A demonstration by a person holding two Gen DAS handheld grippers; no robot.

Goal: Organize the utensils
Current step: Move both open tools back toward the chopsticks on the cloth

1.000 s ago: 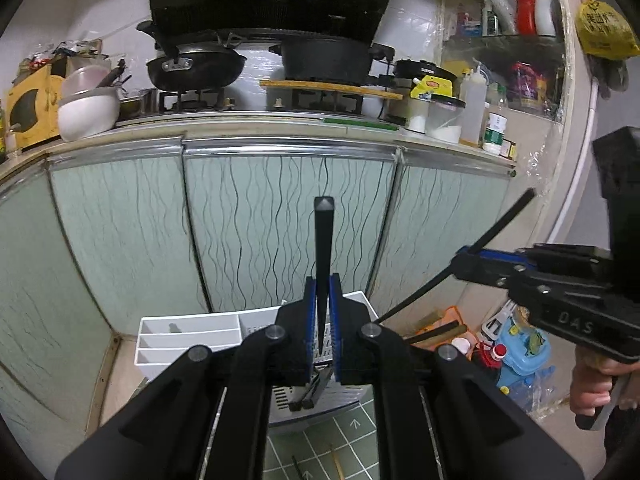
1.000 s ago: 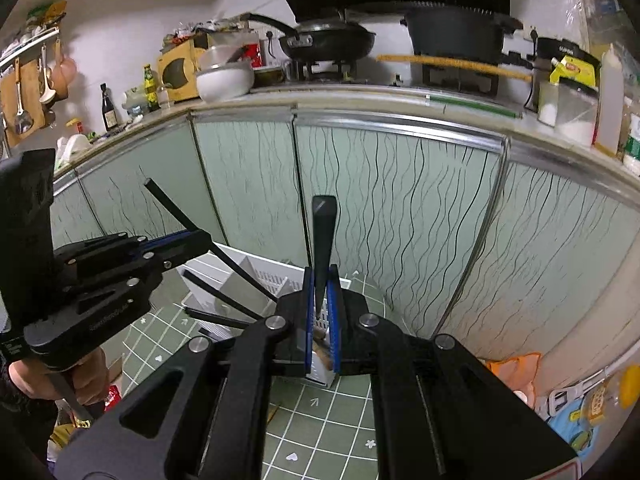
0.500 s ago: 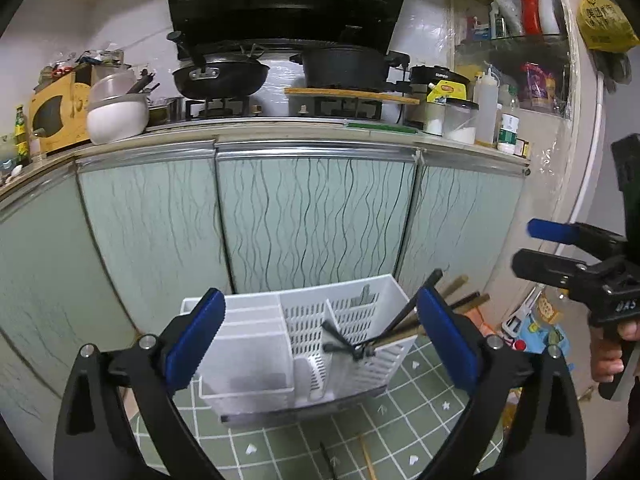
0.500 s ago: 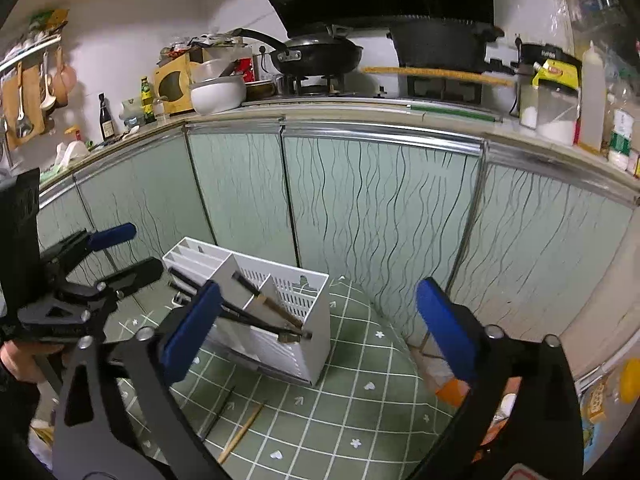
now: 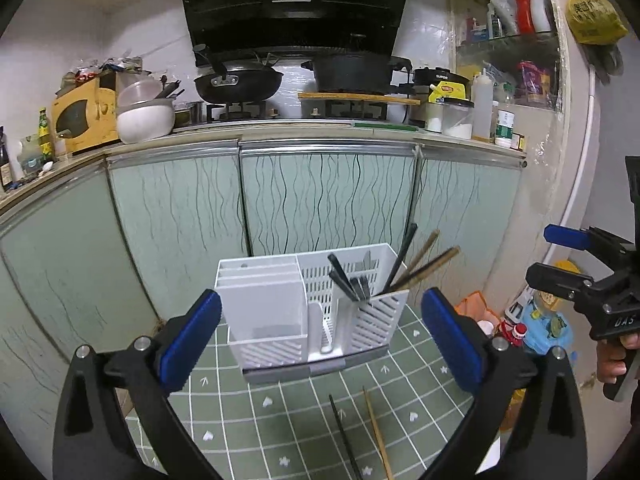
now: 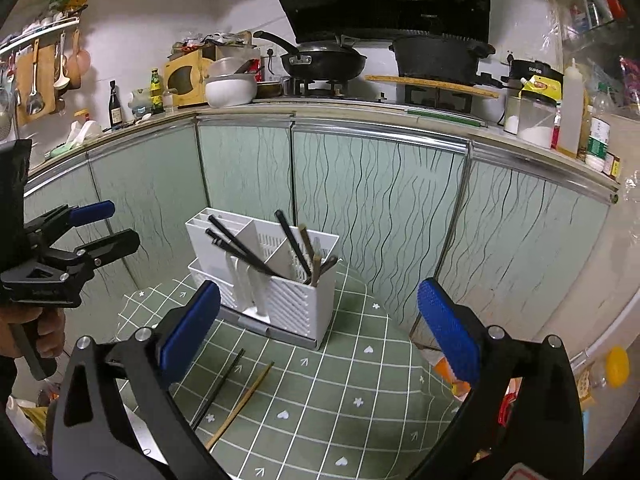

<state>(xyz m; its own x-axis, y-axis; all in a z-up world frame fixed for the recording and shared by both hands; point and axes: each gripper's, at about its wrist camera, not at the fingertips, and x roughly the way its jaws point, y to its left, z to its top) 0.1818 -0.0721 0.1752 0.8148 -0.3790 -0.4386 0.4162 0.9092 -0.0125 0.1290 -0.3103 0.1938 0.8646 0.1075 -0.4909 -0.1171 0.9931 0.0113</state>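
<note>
A white slotted utensil holder (image 5: pixel 280 312) stands on a green tiled mat (image 5: pixel 304 412); it also shows in the right wrist view (image 6: pixel 296 304). Several black and wooden chopsticks (image 5: pixel 404 264) lean in its compartments. One black chopstick (image 5: pixel 344 436) and one wooden chopstick (image 5: pixel 376 432) lie on the mat in front of it, also seen in the right wrist view as black (image 6: pixel 218 388) and wooden (image 6: pixel 240 404). My left gripper (image 5: pixel 320 336) is open and empty, back from the holder. My right gripper (image 6: pixel 318 328) is open and empty too.
Green cabinet doors (image 5: pixel 320 200) stand close behind the holder. The counter above holds a wok (image 5: pixel 236 84), a pot (image 5: pixel 352 72) and jars. Bottles and toys (image 5: pixel 548 320) sit on the floor at the right. The mat's edge drops off at the left (image 6: pixel 128 312).
Both grippers were shut on black chopsticks a second ago. They have opened, the chopsticks now rest in the holder, and both grippers have pulled back.
</note>
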